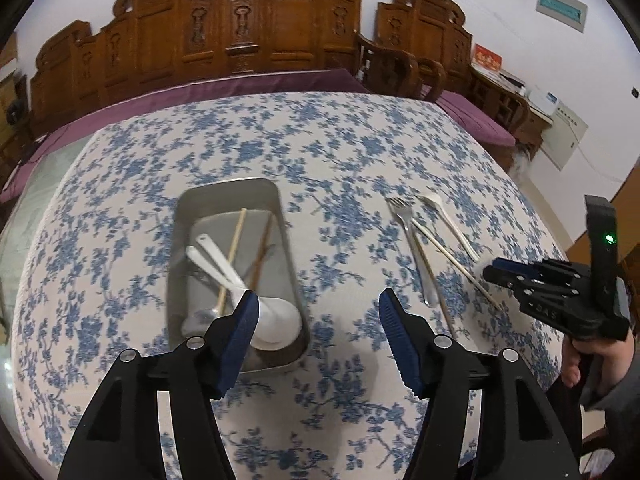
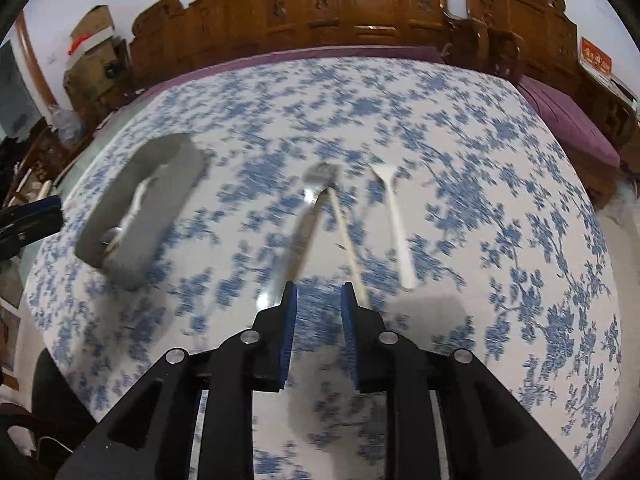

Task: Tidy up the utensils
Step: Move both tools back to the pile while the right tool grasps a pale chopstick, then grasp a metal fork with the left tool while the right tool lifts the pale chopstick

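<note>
A metal tray [image 1: 188, 208] lies on the blue-flowered tablecloth [image 1: 248, 136]. It holds white spoons [image 1: 216, 264], two chopsticks [image 1: 235, 248] and a metal utensil. My left gripper [image 1: 318, 304] hovers open and empty over the tray's near right corner. To the right on the cloth lie a metal fork [image 1: 416, 248], a pair of chopsticks [image 1: 452, 256] and a white plastic utensil [image 1: 450, 224]. My right gripper [image 2: 319, 294] stands slightly open with nothing between its pads, just short of the near ends of the fork [image 2: 310, 216] and a chopstick [image 2: 346, 236]. The white utensil [image 2: 397, 224] lies to their right.
A carved wooden bench [image 1: 256, 36] with a purple cushion runs behind the table. A hand [image 1: 588, 356] holds the right gripper [image 1: 500, 272] at the right edge. The blurred tray [image 2: 136, 208] and the left gripper [image 2: 28, 216] show at the left of the right wrist view.
</note>
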A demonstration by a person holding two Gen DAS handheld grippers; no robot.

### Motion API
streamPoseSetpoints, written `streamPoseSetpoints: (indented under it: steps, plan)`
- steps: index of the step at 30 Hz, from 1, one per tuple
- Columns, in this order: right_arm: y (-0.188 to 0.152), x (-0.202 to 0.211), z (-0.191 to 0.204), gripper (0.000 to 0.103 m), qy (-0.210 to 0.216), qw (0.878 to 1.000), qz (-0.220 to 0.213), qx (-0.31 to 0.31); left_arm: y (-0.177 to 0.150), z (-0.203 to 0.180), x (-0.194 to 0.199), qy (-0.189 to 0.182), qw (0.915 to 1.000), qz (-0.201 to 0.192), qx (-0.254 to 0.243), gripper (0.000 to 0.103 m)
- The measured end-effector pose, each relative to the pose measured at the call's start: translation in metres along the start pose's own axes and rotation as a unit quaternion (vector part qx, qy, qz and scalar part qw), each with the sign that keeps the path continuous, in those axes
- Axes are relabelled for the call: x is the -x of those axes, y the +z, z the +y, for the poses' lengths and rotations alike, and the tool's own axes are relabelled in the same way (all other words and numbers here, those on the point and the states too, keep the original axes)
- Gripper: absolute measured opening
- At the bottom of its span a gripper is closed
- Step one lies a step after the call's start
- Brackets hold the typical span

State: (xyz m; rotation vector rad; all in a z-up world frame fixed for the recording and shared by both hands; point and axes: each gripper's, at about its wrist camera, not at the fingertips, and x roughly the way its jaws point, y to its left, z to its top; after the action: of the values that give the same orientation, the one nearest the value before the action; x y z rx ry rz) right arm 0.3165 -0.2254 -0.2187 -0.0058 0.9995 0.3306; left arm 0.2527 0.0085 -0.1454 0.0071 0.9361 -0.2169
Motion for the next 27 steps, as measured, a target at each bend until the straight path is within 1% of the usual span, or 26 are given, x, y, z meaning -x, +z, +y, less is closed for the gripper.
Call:
streamPoseSetpoints:
  steps: [3, 8, 18, 26, 27]
  plan:
    - [-0.006, -0.012, -0.014, 0.025, -0.011, 1.000, 0.016, -0.002, -0.002, -0.012, -0.005, -0.006, 0.9999, 0.006, -0.009, 0.060]
    - [-0.013, -0.027, -0.026, 0.025, -0.013, 0.999, 0.034, -0.001, -0.004, -0.027, -0.014, -0.010, 0.9996, 0.016, -0.022, 0.060]
    - [-0.001, -0.053, -0.025, 0.024, -0.015, 0.998, 0.048, 0.037, -0.004, -0.040, -0.032, -0.008, 0.9989, 0.034, -0.031, 0.060]
    - [0.009, -0.062, -0.021, 0.024, -0.013, 0.997, 0.048, 0.058, 0.000, -0.047, -0.044, -0.009, 0.9985, 0.041, -0.034, 0.060]
    - [0.009, -0.062, -0.020, 0.023, -0.014, 0.997, 0.049, 0.061, 0.001, -0.048, -0.046, -0.010, 0.9985, 0.042, -0.035, 0.060]
